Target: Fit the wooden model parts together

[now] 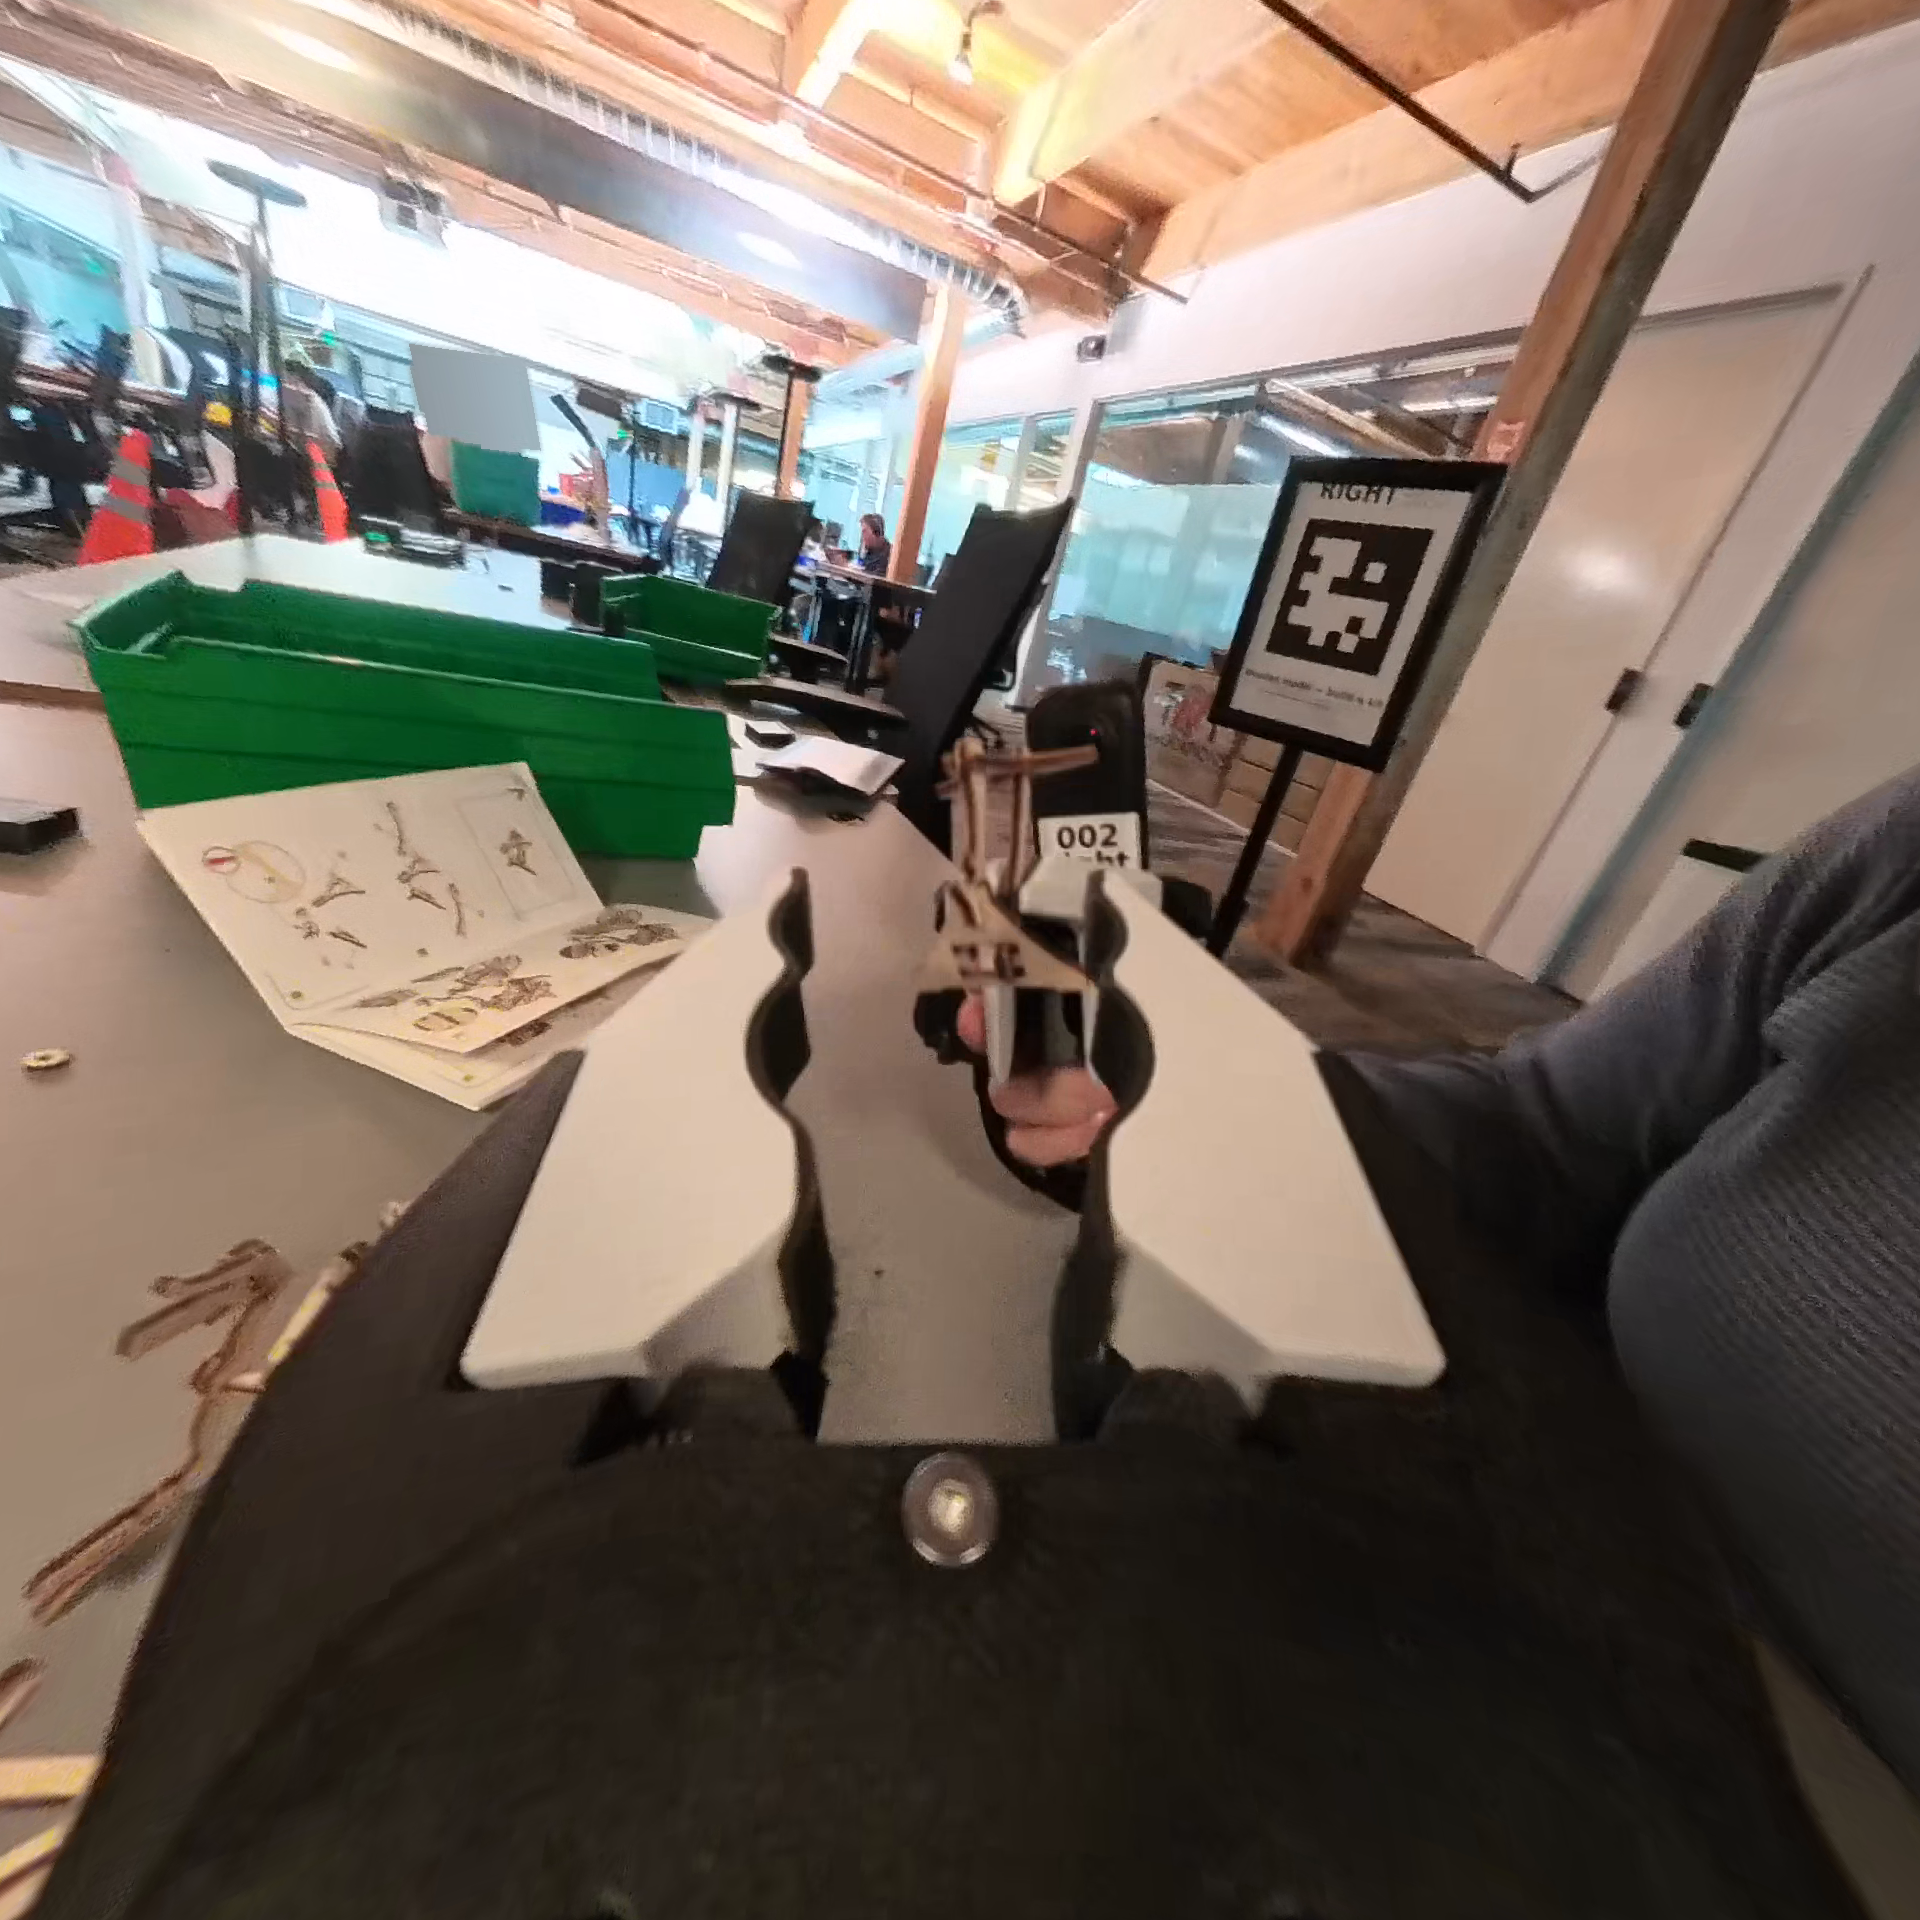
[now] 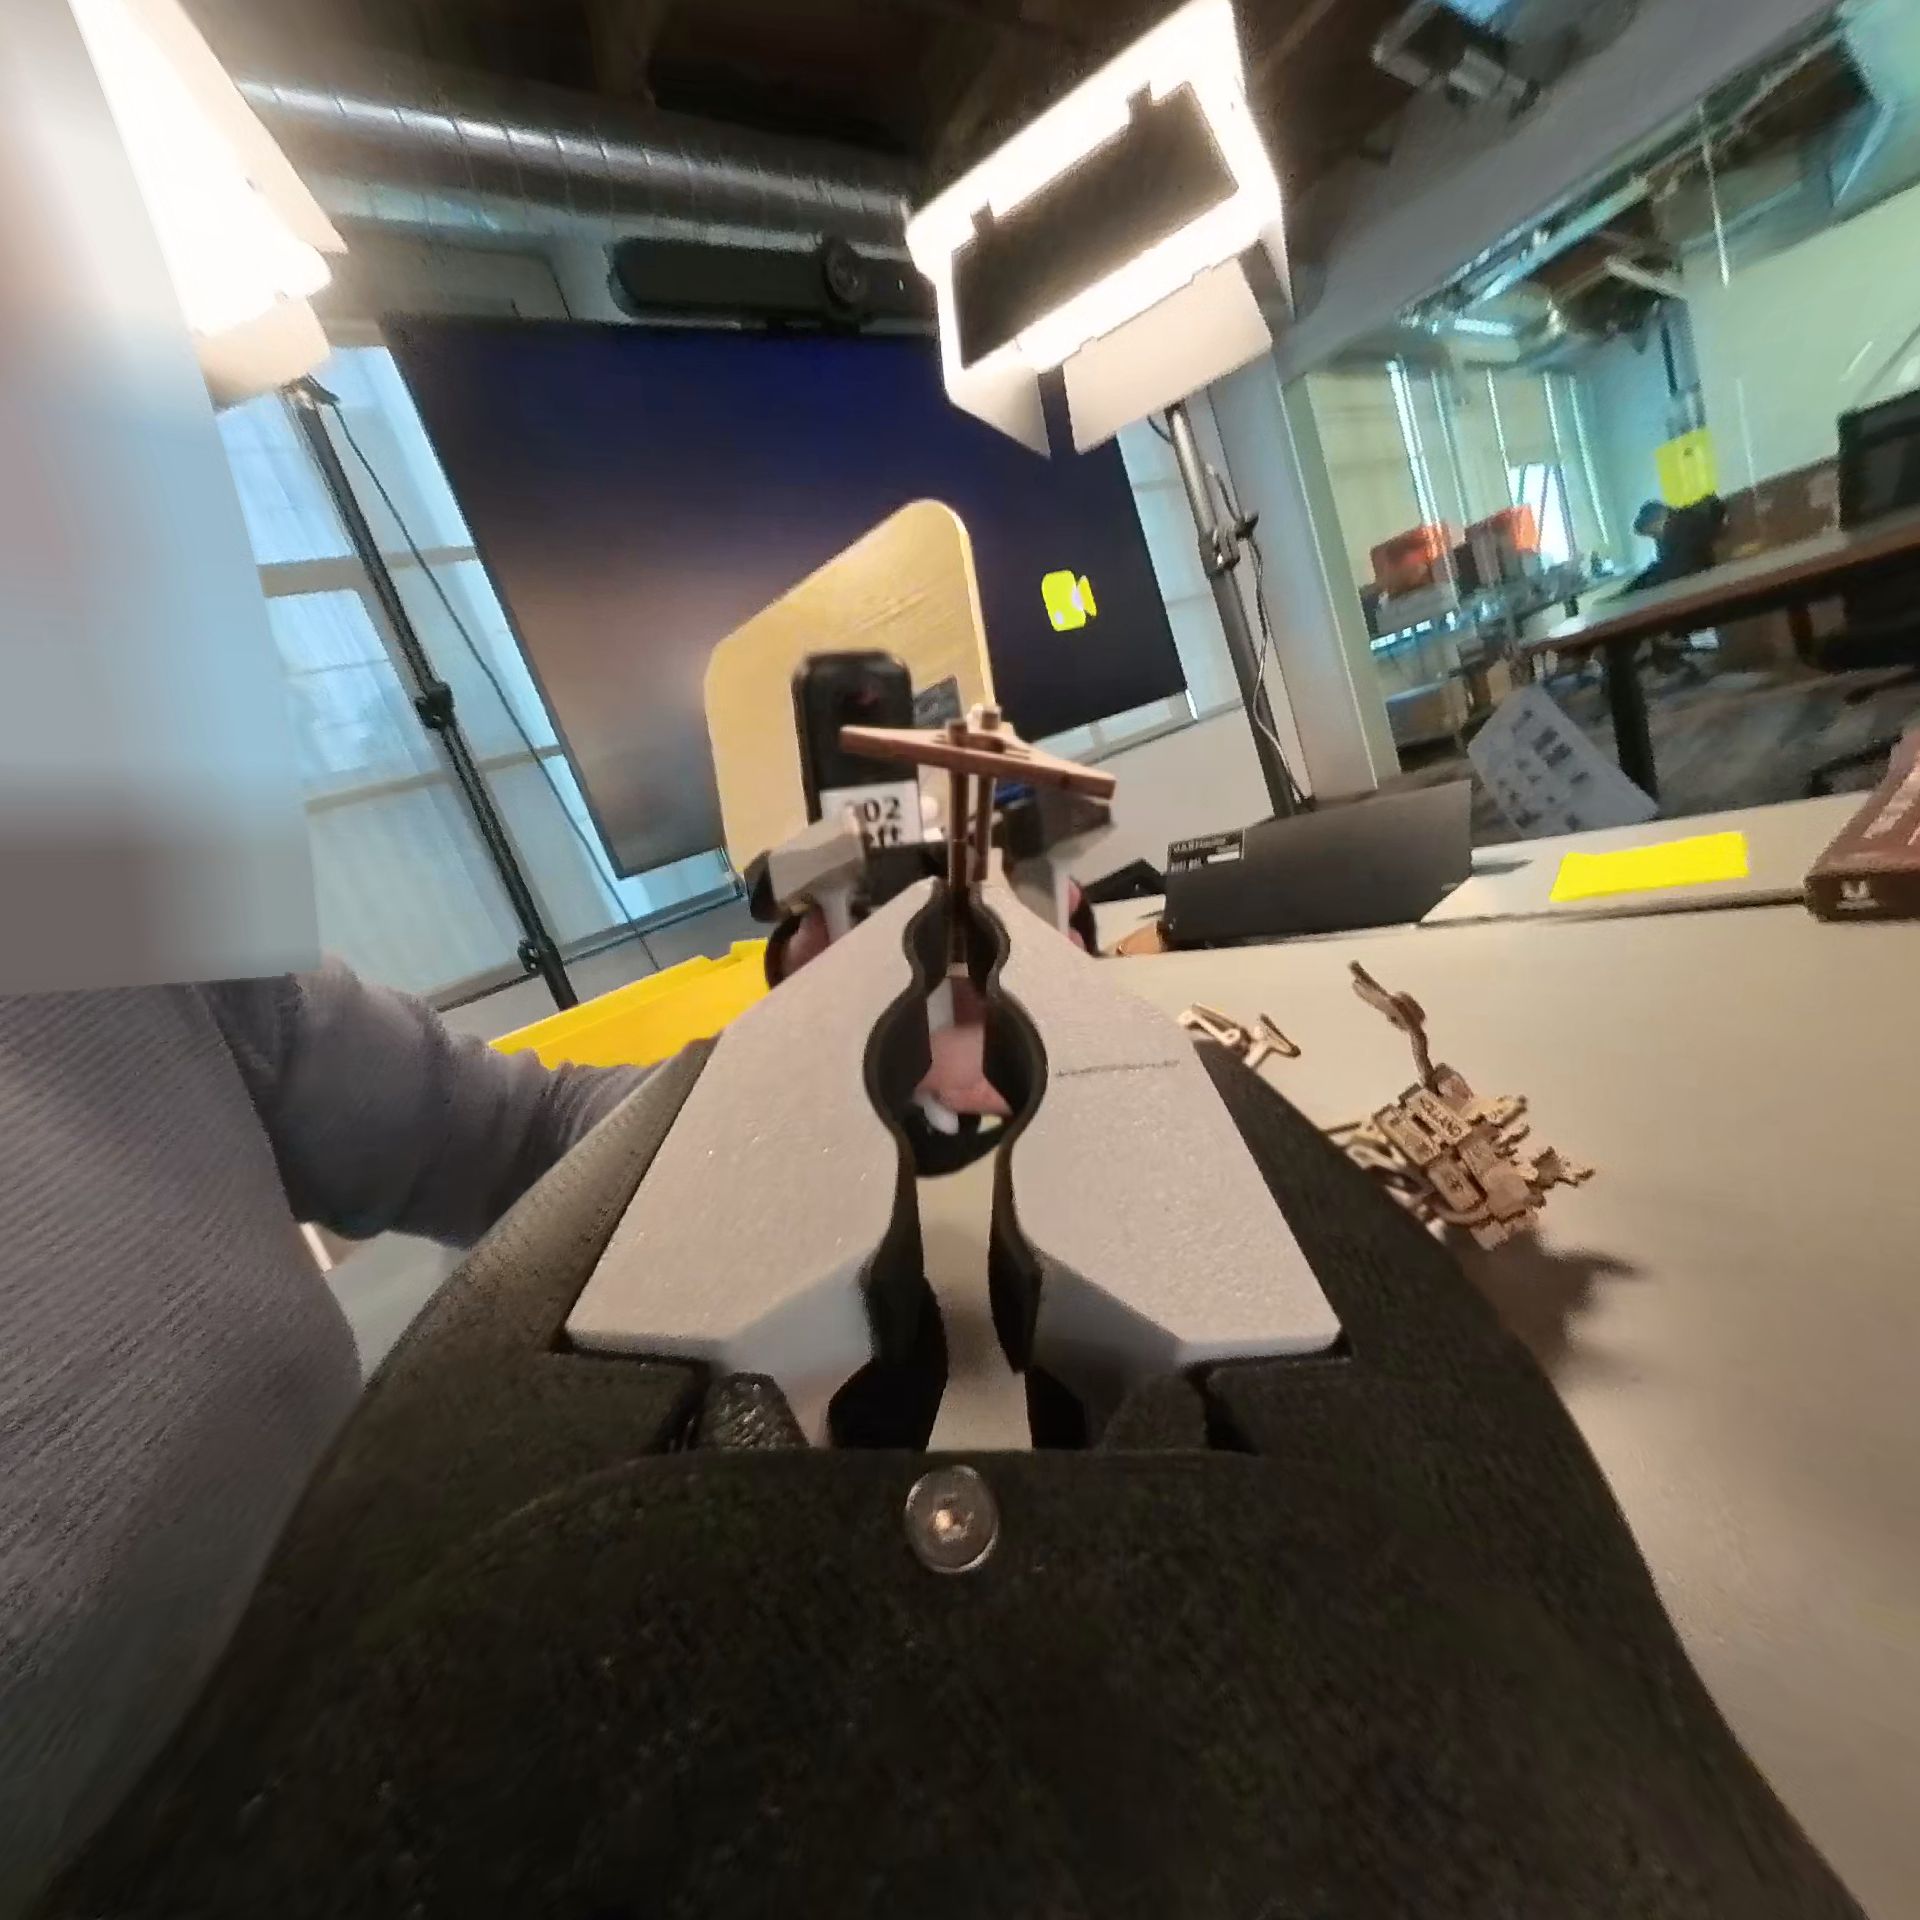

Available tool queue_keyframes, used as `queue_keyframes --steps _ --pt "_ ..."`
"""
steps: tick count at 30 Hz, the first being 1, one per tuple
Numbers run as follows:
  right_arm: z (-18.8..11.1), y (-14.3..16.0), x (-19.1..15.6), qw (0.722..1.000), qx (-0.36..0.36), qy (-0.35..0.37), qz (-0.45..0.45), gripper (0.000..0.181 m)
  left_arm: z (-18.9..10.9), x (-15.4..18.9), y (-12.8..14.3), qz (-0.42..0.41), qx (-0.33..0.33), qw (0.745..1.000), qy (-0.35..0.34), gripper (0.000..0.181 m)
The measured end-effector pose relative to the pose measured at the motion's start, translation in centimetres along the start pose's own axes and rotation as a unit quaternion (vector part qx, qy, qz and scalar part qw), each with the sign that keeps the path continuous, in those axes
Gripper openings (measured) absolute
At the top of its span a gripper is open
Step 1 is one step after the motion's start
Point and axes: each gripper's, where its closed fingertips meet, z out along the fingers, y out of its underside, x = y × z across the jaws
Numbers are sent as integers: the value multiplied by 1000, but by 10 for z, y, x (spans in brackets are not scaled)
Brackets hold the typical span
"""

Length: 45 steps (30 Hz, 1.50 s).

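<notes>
My right gripper (image 2: 961, 899) is shut on a small wooden model (image 2: 971, 764), a thin upright stem with a crossbar on top, and holds it above the grey table (image 2: 1558, 1039). In the left wrist view the same model (image 1: 982, 940) stands up from the right gripper's white fingers (image 1: 1049, 899), held in a hand. My left gripper (image 1: 951, 904) is open and empty. It faces the model with its fingertips a little short of it. Its fingers (image 2: 821, 868) show behind the model in the right wrist view. A pile of loose wooden parts (image 2: 1444, 1143) lies on the table to the right.
An open instruction booklet (image 1: 416, 914) and stacked green bins (image 1: 416, 717) lie left of the left gripper, with cut wooden sheets (image 1: 197, 1340) near the table edge. A black laptop (image 2: 1309, 862), a yellow paper (image 2: 1652, 862) and a brown box (image 2: 1870, 842) sit at the back right. A sign on a stand (image 1: 1351, 603) is beyond the table. My left and right fingertips are right by each other.
</notes>
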Motion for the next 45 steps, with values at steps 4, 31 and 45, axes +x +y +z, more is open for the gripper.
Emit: queue_keyframes --steps 4,31,45 --pt "-1 -1 -11 999 3 -31 -16 0 5 19 19 -41 -18 997 71 58" --pt "7 29 -29 993 -58 -100 -37 1 -3 36 44 -31 -21 991 132 41" --pt "-3 41 -29 984 -115 -115 -67 1 -3 37 55 3 -48 990 135 40"
